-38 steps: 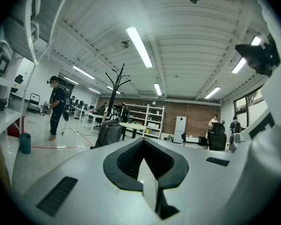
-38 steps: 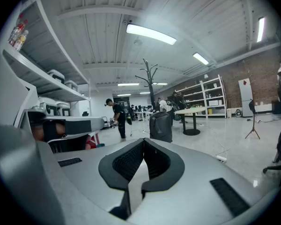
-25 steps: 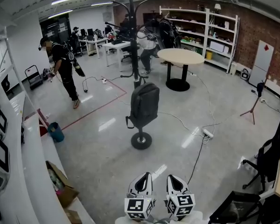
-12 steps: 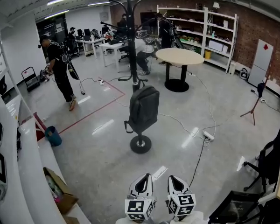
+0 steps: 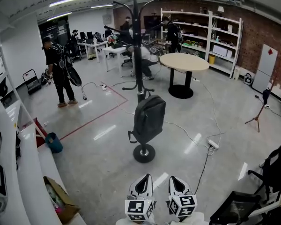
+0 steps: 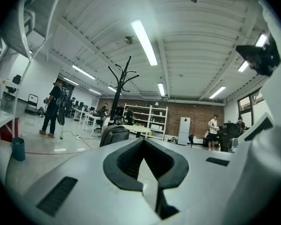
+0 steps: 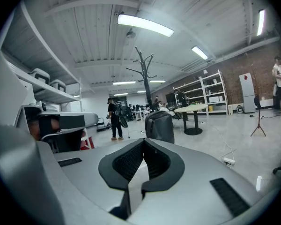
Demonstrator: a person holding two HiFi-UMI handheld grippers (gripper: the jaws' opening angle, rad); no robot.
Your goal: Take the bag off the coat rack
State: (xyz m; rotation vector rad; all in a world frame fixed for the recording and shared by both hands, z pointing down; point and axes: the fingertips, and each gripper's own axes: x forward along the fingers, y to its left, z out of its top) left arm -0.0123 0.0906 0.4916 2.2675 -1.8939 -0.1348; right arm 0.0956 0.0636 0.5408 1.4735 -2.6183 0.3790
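Two handheld grippers are showing at the bottom edge of the head view, side by side and well short of the task's thing. The left gripper (image 5: 143,179) is keeping its jaws clenched together with nothing between them, as its own view (image 6: 144,142) is showing, and the right gripper (image 5: 176,179) is likewise holding its jaws pressed together and empty in the right gripper view (image 7: 144,142). Ahead of them, the dark grey backpack (image 5: 149,118) is hanging low on the black coat rack (image 5: 136,41), resting against the pole just above the round base (image 5: 144,153), which is standing near the middle of the glossy floor (image 5: 98,168). Neither gripper is touching the backpack or the rack. In the left gripper view the backpack (image 6: 114,135) is appearing just left of the jaw tips with the rack's hooked top (image 6: 122,78) rising above it; in the right gripper view the backpack (image 7: 159,125) is sitting just right of the tips under the rack (image 7: 144,74). Beyond the rack, a round table (image 5: 184,61) is standing toward the far right of the floor, before white shelving (image 5: 201,36) along the brick wall. A person in black (image 5: 56,71) is standing at the far left, a blue bin (image 5: 55,143) is sitting near the left edge, and a white power strip (image 5: 212,144) is lying on the floor right of the rack.
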